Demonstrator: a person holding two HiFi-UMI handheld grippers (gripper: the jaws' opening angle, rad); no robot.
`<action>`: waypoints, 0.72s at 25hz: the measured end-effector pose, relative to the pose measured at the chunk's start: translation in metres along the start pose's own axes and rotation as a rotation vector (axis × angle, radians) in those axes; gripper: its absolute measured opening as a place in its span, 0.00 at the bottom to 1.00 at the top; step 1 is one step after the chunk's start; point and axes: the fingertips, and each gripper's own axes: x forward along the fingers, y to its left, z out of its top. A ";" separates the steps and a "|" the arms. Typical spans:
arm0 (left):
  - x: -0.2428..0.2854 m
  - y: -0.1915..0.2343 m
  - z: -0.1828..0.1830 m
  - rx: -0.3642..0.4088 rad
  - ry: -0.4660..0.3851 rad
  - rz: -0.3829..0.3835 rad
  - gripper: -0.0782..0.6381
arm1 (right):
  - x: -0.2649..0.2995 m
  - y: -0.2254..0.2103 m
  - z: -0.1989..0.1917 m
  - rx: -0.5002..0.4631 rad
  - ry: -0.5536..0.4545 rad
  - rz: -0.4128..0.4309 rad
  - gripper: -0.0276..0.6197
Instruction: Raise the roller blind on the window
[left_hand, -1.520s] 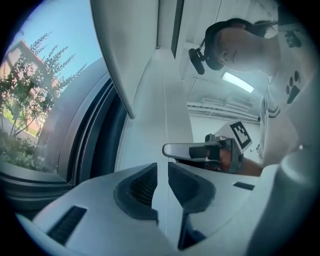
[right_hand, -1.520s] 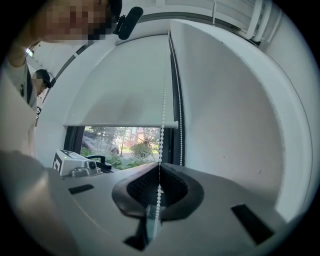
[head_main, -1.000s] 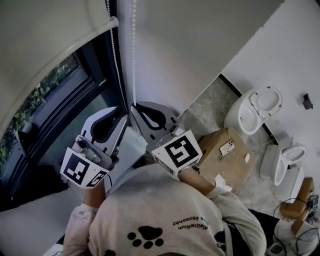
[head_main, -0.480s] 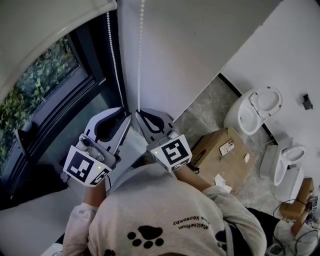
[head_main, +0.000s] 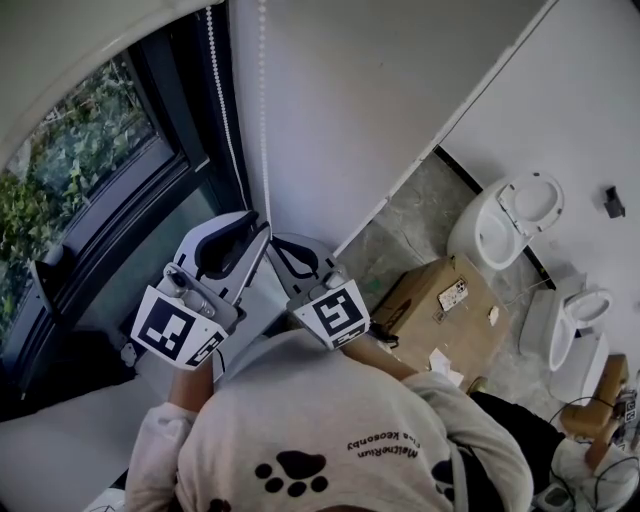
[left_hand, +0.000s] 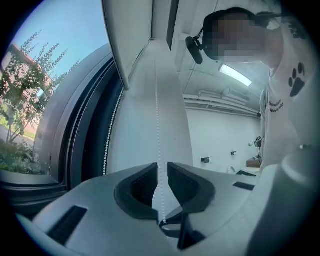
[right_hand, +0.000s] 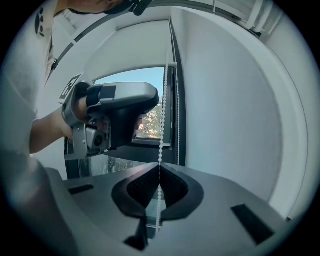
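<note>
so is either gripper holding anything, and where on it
The right gripper is shut on the bead chain, pinching one strand at its jaw tips. The left gripper is open; a strand runs loose between its jaws.

Count: 2 grippers (head_main: 258, 222) (head_main: 275, 243), 2 chain strands (head_main: 217, 90) (head_main: 263, 100) at claws, 1 blind (head_main: 60, 50) above; right of claws: 2 toilets (head_main: 505, 225) (head_main: 580, 330), 1 box (head_main: 450, 310).

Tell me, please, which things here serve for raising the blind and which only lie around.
For the job: roller blind, bead chain, window, right hand-held gripper shut on the chain, left hand-held gripper open around it.
Lying about: cardboard box, toilet.
</note>
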 end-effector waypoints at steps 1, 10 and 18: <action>0.001 0.000 0.001 0.003 0.000 -0.001 0.21 | 0.000 0.001 -0.003 0.002 0.002 0.002 0.06; 0.013 -0.002 0.014 0.051 0.001 -0.001 0.21 | -0.001 0.001 -0.013 0.013 -0.003 0.005 0.06; 0.026 0.001 0.039 0.091 -0.003 -0.009 0.19 | 0.001 0.007 -0.011 -0.013 -0.003 0.025 0.06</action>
